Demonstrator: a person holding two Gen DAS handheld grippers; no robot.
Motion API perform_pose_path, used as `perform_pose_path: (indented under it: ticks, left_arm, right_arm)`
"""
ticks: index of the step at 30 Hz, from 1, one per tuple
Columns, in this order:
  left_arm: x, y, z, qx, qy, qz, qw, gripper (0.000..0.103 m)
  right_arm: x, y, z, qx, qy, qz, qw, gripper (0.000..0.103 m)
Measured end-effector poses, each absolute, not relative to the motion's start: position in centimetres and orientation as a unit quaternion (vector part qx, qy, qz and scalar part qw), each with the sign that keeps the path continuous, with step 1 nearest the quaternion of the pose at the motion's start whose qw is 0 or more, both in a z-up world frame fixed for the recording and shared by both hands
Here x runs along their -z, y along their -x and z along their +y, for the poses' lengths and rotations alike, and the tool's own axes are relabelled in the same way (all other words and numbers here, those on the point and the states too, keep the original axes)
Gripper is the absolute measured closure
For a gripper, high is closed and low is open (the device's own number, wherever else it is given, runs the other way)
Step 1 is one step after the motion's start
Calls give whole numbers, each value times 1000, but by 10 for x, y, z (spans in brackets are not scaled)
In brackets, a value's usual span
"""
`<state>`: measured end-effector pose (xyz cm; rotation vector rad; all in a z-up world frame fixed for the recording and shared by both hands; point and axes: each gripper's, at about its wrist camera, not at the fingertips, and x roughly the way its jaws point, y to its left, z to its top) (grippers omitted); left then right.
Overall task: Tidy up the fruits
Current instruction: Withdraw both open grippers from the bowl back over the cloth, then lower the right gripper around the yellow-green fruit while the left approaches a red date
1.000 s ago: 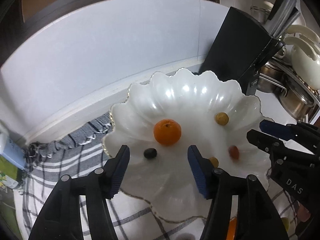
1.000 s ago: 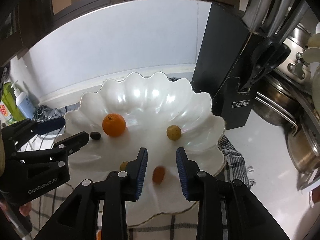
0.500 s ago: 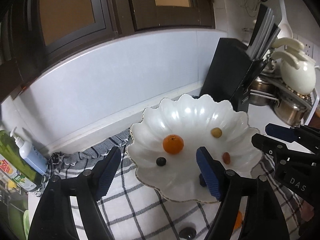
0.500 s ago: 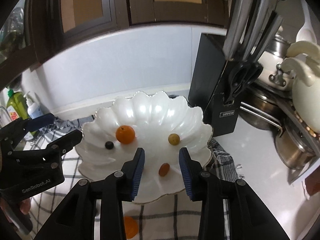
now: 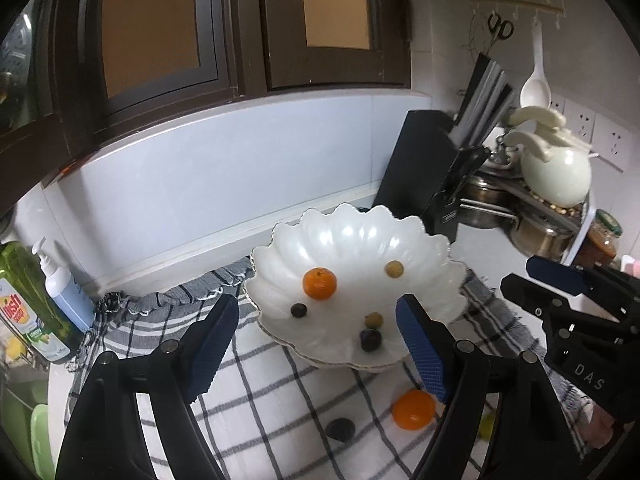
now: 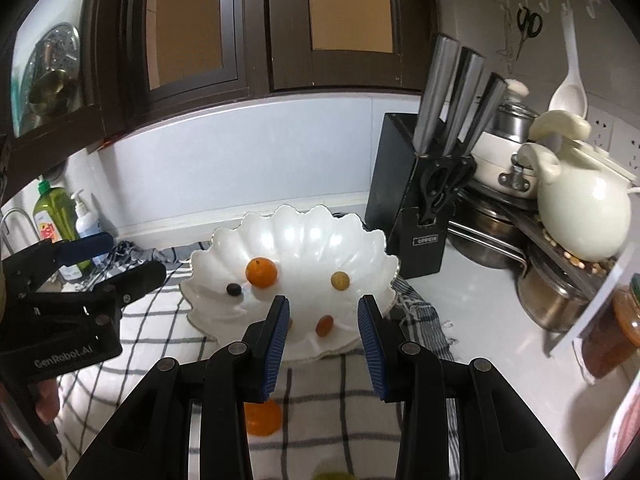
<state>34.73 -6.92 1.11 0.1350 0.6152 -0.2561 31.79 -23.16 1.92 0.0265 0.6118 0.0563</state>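
A white scalloped bowl [image 5: 352,236] [image 6: 304,232] sits on a checked cloth. It holds an orange [image 5: 319,283] [image 6: 261,273], a yellow fruit [image 5: 394,269] [image 6: 340,280], a small dark fruit [image 5: 299,310] [image 6: 233,289], a reddish fruit [image 6: 324,325], and near the front rim a tan fruit [image 5: 373,320] and a dark fruit [image 5: 370,339]. A second orange [image 5: 413,409] [image 6: 262,416] and a dark fruit [image 5: 340,429] lie on the cloth before the bowl. My left gripper [image 5: 316,332] is open and empty, raised in front of the bowl. My right gripper [image 6: 323,330] is open and empty, also raised before the bowl.
A black knife block [image 5: 424,172] [image 6: 416,196] stands right of the bowl. Pots and a white jug [image 6: 580,208] crowd the right. Soap bottles [image 5: 44,296] stand at the left by the wall. The checked cloth [image 5: 260,392] covers the counter.
Both grippers have pulled back and up from the bowl, so the bowl looks smaller and fruit on the cloth has come into view. The right gripper's jaws have opened wider.
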Motion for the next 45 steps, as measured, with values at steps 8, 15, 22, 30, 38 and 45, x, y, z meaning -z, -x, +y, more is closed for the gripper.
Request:
perform_pose_path:
  ticks: [8,15,22,30,38,45]
  left_arm:
    - [-19,-316,-72,141,-64,286,946,22]
    - [-21,-287,-76,151,-79,274,947,22]
    - [-11,-265,-83,174,-83,277,941,22]
    - [8,-248,-90,197,-82,297,931,23]
    - [28,-236,-101,216,-103,307,921,27]
    - [49,-234,-109,231,-115,320,912,33]
  right_arm:
    - [-26,-285,-235,-24,-14,288,957,66]
    - [-24,-258,-237,-24,-18,289,957,66]
    - [-16,-234,-241,-24,-12,297,955,66]
    - [-1,-214,-241,-29,-11,310,950,58]
    - [23,-208,-242,-42,-9,339,940,58]
    - [47,-208,-247,-39,-16,364,930,58]
